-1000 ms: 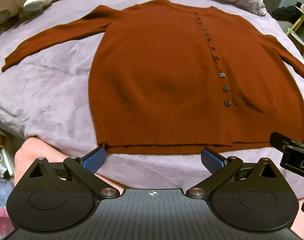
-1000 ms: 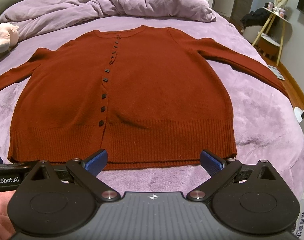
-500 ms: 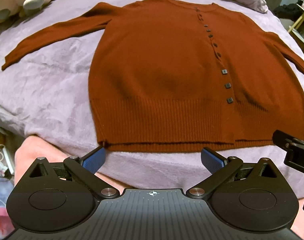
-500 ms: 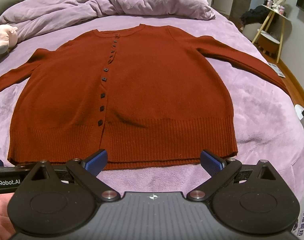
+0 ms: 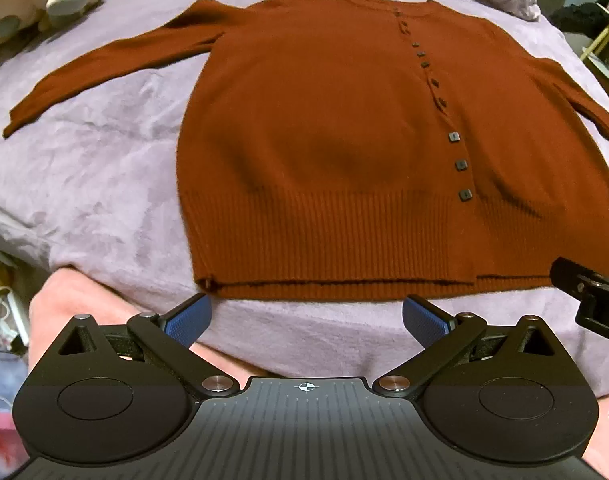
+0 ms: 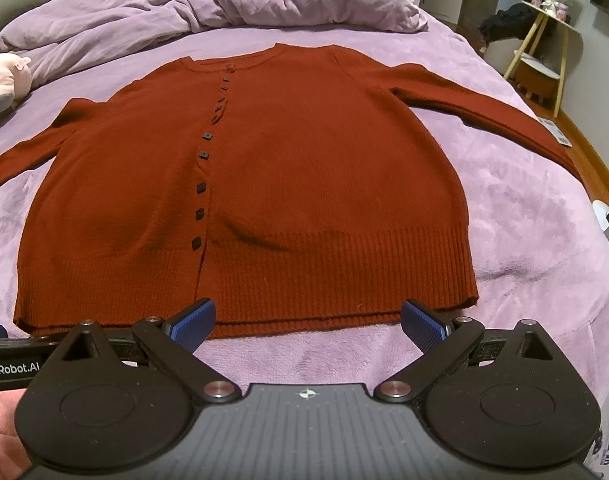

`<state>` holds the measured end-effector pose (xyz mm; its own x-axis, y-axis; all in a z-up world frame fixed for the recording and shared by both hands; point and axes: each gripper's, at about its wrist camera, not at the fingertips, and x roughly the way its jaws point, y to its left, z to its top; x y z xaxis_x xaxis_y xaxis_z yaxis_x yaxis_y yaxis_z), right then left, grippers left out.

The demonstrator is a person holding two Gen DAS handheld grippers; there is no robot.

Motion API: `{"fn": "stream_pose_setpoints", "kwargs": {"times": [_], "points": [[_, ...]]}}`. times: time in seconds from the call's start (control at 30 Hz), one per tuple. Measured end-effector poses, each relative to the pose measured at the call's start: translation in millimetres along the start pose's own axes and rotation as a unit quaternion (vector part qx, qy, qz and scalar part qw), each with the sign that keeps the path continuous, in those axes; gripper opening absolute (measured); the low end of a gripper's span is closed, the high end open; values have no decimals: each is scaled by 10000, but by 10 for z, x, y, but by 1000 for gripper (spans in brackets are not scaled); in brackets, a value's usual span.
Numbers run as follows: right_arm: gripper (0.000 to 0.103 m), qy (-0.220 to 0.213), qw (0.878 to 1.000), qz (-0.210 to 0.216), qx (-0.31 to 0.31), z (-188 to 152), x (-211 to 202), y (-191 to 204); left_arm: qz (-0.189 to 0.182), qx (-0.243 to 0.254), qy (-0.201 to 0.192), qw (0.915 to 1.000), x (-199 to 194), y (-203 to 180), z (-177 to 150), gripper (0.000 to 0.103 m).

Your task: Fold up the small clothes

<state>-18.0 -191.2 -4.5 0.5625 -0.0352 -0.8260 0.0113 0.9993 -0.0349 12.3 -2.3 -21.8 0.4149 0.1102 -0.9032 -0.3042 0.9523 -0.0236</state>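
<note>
cardigan (image 6: 272, 200) flat on bed (image 6: 524, 220); both grippers' jaws released, grasping nothing, by its hem.

Both tools have eased slightly forward toward the cardigan's (image 5: 324, 168) hem.

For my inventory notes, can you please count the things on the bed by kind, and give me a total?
Rust-red cardigan, spread flat: 1
Plush toy, pale, at the left edge of the bed: 1
Purple duvet, bunched at the far end: 1
Total: 3
Neither hand-held gripper, left or right, holds anything; both are open.
</note>
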Motion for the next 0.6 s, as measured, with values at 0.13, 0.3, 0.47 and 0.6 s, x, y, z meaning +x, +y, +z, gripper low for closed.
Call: {"fn": "stream_pose_setpoints", "kwargs": {"times": [0.13,0.3,0.47,0.6], "points": [[99,27,10000,30,37,-5,26,-22,12,22,19,10000,16,-11,1,103],[99,46,9999,79,101,-11,55,-53,58,49,60,10000,41,-20,4,103],[99,80,9996,148,212,-15,93,-97,93,84,99,9999,60,-40,3,103],[99,97,9994,207,268,-19,103,-112,116,101,131,9998,80,-50,4,103]]}}
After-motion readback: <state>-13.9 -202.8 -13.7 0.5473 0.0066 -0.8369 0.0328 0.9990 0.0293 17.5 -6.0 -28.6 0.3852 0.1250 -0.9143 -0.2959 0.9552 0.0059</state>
